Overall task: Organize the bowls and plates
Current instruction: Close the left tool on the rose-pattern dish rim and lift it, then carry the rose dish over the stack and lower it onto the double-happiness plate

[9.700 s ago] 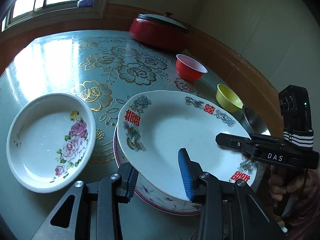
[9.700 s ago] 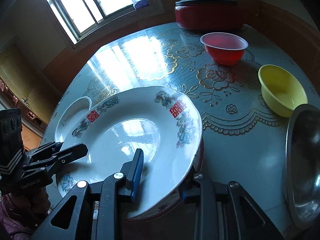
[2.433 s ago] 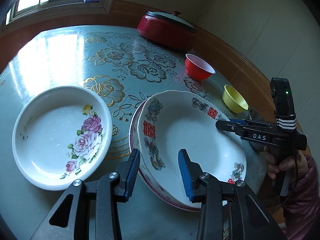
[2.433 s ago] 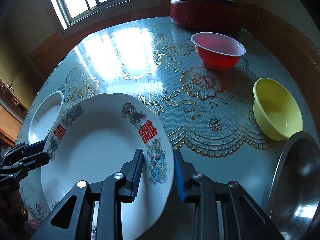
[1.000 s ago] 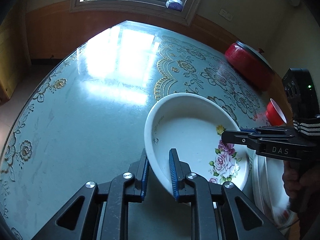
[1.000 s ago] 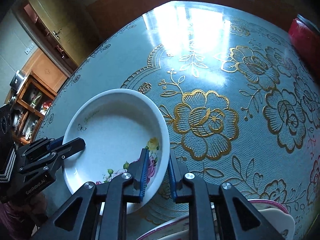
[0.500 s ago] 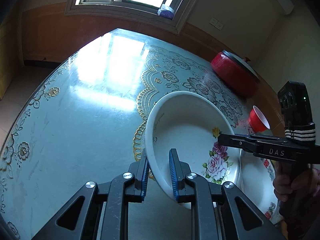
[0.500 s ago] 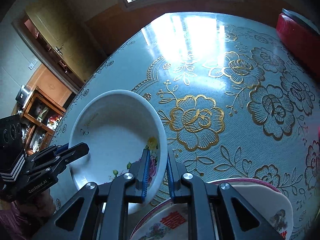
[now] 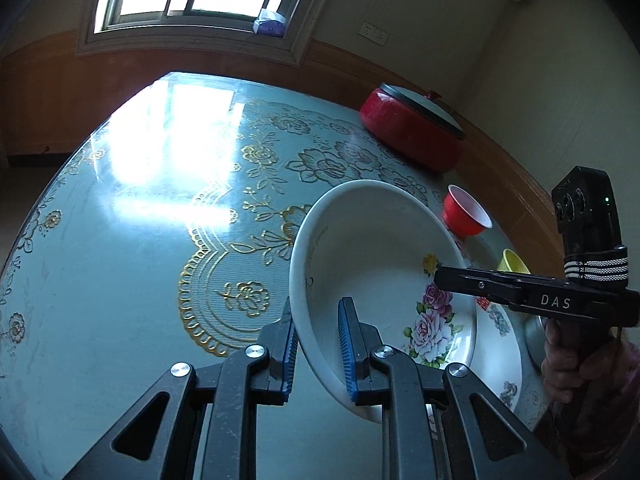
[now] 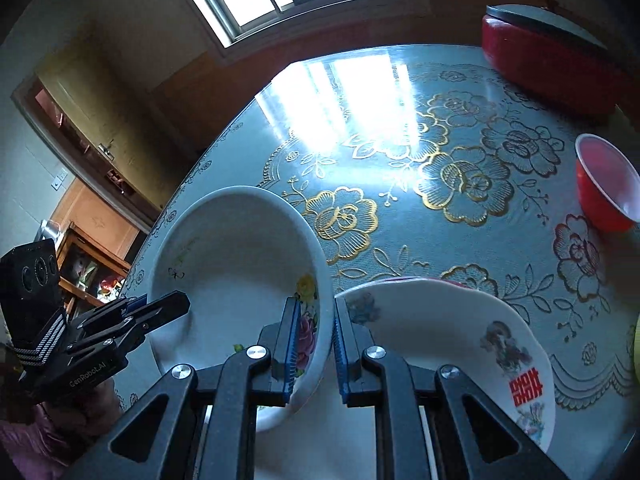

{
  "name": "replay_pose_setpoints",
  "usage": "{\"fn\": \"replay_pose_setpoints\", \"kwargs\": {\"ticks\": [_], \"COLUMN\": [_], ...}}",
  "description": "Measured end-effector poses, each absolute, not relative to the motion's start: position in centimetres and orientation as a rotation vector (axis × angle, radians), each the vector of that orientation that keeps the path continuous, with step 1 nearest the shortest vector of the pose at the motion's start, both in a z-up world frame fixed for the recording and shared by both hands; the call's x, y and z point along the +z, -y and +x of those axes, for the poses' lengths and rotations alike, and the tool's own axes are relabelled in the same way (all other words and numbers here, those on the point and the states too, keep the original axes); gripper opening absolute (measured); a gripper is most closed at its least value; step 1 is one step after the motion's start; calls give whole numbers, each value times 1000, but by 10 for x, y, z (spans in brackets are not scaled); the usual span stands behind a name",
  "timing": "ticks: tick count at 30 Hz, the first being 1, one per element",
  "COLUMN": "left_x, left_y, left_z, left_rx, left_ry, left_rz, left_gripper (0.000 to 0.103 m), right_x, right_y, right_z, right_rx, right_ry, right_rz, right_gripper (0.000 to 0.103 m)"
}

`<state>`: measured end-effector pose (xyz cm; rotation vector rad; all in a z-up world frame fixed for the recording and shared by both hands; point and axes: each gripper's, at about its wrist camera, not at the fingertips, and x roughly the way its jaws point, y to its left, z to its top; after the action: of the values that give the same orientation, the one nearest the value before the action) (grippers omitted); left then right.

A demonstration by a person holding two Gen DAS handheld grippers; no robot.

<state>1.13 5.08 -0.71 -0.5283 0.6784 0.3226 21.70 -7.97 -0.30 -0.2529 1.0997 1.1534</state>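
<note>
Left wrist view: the left gripper (image 9: 317, 344) is clamped on the near rim of the rose-painted white dish (image 9: 380, 280), its blue pads pressing either side of the rim. The dish is tilted and lifted clear of the gold-flowered blue tablecloth (image 9: 160, 220), its empty hollow facing the camera. Across the dish, to the claw's right, the right gripper (image 9: 444, 278) bites the opposite rim, its black body carried in a person's hand (image 9: 568, 354). Below and right of the dish a plate with red characters (image 9: 496, 316) peeks out. Beyond the claw and to its right sit a red plastic bowl (image 9: 466, 216), empty, a yellow bowl (image 9: 514, 262) showing only part of its rim, and farther off a lidded red pot (image 9: 412, 134); the pot's contents are hidden. Only this view shows the yellow bowl clearly.

Right wrist view: the right gripper (image 10: 314, 344) is closed on the rose dish's (image 10: 236, 264) flowered rim. The left gripper (image 10: 176, 306) grips the far-left rim. Immediately right of the claw, the red-character plate (image 10: 460, 336) lies empty atop a pink-edged dish (image 10: 404, 279), a stack this view alone shows well. The red bowl (image 10: 604, 188) and the pot (image 10: 552, 52) stand ahead right. A wooden cabinet (image 10: 86, 268) appears at far left, seen only here.
</note>
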Motion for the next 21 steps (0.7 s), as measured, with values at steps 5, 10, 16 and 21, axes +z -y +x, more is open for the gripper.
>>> {"fn": "replay_pose_setpoints", "kwargs": {"ticks": [5, 10, 16, 21], "left_x": [-4, -7, -15, -21], "left_y": [-29, -2, 20, 29], "left_z": [26, 43, 60, 68], "left_rx": [240, 149, 77, 45], "left_ry": [-699, -741, -789, -813], "left_rz": [-497, -454, -424, -410], "left_gripper": [19, 19, 19, 19], "right_x": [-2, -9, -14, -18], "right_y": [117, 151, 188, 198], "right_z": [219, 222, 225, 224], "right_rx": [1087, 990, 902, 851], "right_ry": [-1103, -1127, -1142, -1148], "right_rz": [-215, -182, -143, -126], "right_gripper": [15, 15, 15, 15]}}
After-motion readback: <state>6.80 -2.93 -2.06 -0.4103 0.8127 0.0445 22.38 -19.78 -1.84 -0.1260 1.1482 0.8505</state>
